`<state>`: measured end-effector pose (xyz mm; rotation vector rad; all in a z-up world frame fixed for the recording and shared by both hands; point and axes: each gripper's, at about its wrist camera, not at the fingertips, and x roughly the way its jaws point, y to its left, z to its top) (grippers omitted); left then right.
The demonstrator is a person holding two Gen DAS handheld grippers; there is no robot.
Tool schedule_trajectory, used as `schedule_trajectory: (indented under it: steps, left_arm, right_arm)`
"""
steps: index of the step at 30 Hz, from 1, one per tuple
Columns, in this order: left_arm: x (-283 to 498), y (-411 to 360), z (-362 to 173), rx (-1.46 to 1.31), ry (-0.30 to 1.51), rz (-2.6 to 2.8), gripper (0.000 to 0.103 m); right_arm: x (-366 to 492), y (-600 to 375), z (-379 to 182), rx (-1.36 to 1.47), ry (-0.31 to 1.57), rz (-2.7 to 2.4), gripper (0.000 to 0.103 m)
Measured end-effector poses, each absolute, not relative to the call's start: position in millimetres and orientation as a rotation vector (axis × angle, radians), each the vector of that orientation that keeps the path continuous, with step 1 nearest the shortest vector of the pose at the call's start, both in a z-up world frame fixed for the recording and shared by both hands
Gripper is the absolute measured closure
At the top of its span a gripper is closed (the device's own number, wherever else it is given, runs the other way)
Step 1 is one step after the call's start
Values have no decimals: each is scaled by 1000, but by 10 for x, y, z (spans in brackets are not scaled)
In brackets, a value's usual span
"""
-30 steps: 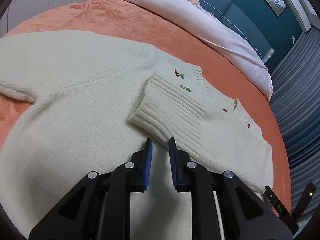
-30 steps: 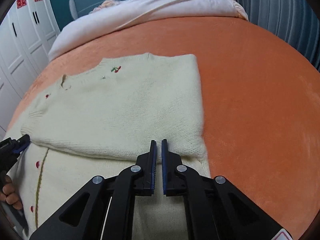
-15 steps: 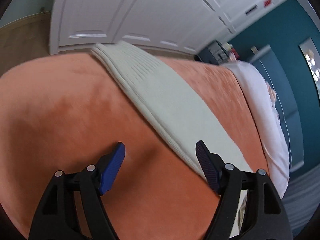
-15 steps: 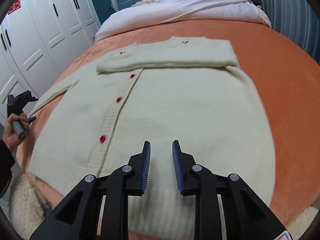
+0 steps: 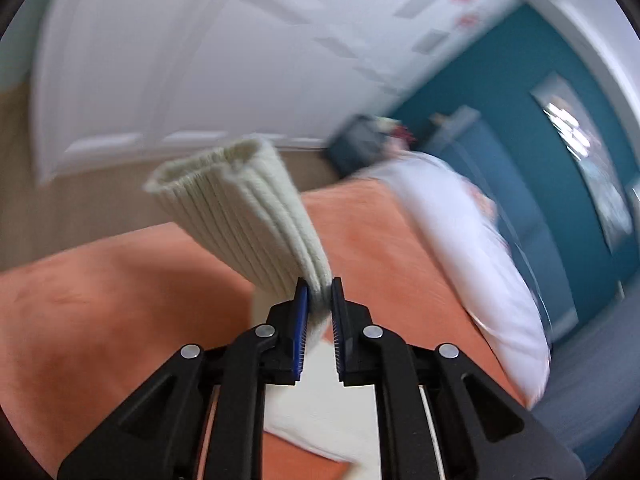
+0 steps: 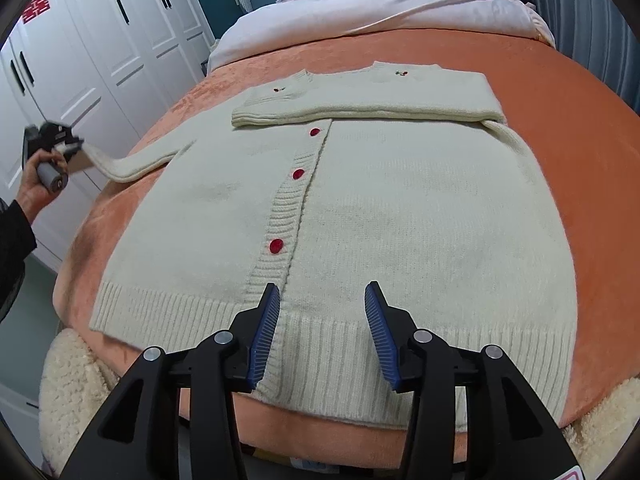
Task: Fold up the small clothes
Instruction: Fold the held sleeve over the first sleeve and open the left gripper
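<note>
Half a second on, the left gripper is clamping its jaws on the sleeve cuff, lifting it for folding across the cardigan; the right gripper is hovering, jaws apart.

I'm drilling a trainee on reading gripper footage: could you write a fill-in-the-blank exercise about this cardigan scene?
1. The left gripper has its jaws shut on the ribbed ____ of the cream knitted cardigan.
2. The right gripper hovers over the cardigan's ribbed hem with its jaws ____.
3. The round buttons along the cardigan's front band are ____ in colour.
4. The cardigan lies on an ____ bedspread.

Missing words: cuff; open; red; orange
</note>
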<state>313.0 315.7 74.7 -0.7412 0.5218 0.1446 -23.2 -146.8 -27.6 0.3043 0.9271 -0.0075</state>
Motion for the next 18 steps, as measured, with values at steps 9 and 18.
schedule_trajectory:
  steps: [9,18]
  left_arm:
    - [2949,53,859,-483,721,-438,78]
    - [2378,46,-595,-640,1030,-219,53]
  right_arm:
    - [-322,-1842,-246,403,883,-67,52]
    - [-281,-2356,-210,367,854,-128,48]
